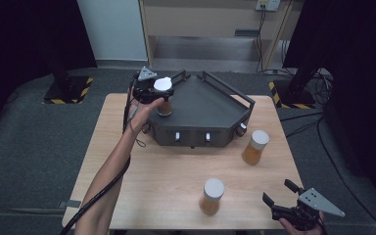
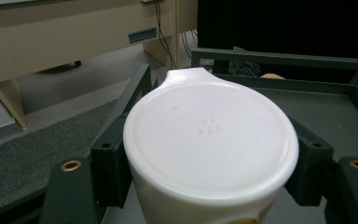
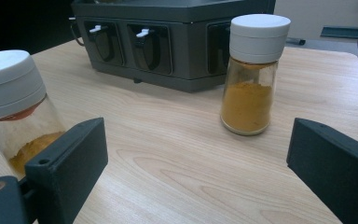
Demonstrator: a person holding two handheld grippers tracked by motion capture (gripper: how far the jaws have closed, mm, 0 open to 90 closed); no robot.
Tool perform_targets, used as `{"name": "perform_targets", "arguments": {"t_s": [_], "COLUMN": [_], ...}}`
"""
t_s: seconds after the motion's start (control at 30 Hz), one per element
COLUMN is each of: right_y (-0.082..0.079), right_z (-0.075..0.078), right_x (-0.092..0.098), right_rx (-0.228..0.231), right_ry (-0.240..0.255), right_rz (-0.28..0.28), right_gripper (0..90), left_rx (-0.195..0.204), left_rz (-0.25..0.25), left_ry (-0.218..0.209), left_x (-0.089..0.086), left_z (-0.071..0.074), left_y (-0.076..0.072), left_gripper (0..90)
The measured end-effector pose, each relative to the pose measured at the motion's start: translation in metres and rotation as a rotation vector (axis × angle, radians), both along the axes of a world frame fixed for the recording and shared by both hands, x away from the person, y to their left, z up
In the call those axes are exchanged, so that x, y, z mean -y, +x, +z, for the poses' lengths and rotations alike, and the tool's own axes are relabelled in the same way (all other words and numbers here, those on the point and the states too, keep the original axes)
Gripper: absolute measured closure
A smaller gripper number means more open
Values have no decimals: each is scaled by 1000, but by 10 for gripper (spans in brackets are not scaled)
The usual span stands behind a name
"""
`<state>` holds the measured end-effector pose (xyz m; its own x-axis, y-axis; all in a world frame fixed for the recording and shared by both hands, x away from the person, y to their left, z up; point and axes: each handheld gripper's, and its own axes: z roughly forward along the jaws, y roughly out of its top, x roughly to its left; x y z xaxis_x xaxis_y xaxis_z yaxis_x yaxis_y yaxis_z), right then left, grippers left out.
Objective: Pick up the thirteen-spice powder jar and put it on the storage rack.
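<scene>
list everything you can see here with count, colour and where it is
spice jars: 3, clear with white lids and orange powder; one held over the rack's left end, one on the table right of the rack, one near the table's front edge
rack: 1, dark grey, at the back of the table
table: 1, light wood, centre
left gripper: 1, black, shut on the lid of the held jar
right gripper: 1, black, open, at the table's front right corner
forearm: 1, coming in from the bottom left
</scene>
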<state>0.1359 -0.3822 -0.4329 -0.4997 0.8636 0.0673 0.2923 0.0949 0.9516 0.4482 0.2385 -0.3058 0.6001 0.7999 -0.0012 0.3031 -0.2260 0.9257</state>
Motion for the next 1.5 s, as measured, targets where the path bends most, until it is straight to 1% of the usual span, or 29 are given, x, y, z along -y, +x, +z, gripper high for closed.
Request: {"name": "perform_targets", "arguments": {"t_s": [0.07,0.4,0.57,0.63,0.67,0.73,0.77,0.8,0.87,0.9,0.93,0.97,1.0,1.07,1.17,1.3,1.5], "right_y": [0,0,-1,-1,-1,-1,-1,-1,-1,-1,-1,-1,-1,-1,-1,-1,-1], "right_z": [0,0,0,0,0,0,0,0,0,0,0,0,0,1,1,1,1], "right_x": [0,0,0,0,0,0,0,0,0,0,0,0,0,0,0,0,-1], "right_rx": [1,0,1,2,2,2,2,2,2,3,3,2,2,2,3,3,4], "right_ry": [0,2,0,0,0,0,1,1,1,0,0,0,0,-1,-2,-4,-5], "right_rz": [0,2,3,2,2,3,3,3,3,3,3,3,4,4,5,5,6], "right_gripper": [51,51,51,51,51,51,51,51,51,51,51,51,51,51,51,51,51], "left_rx": [-4,19,19,18,18,10,14,16,11,12,15,19,22,33,40,49,74], "left_rz": [1,6,8,18,24,23,23,27,26,32,26,24,23,16,2,-16,-57], "left_ry": [-4,-15,-27,-31,-37,-60,-66,-73,-100,-102,-97,-104,-94,-97,-99,-111,-84], "left_x": [0,0,-1,0,-1,-3,-4,-4,-6,-5,-6,-7,-7,-10,-14,-20,-28], "left_z": [-1,-8,-10,-10,-10,-10,-9,-8,-5,-2,1,3,7,12,20,29,42], "left_y": [0,-4,-5,-6,-6,-5,-6,-6,-7,-8,-8,-9,-10,-12,-15,-21,-35], "left_gripper": [295,293,286,244,202,142,102,102,72,56,50,45,40,31,20,19,18]}}
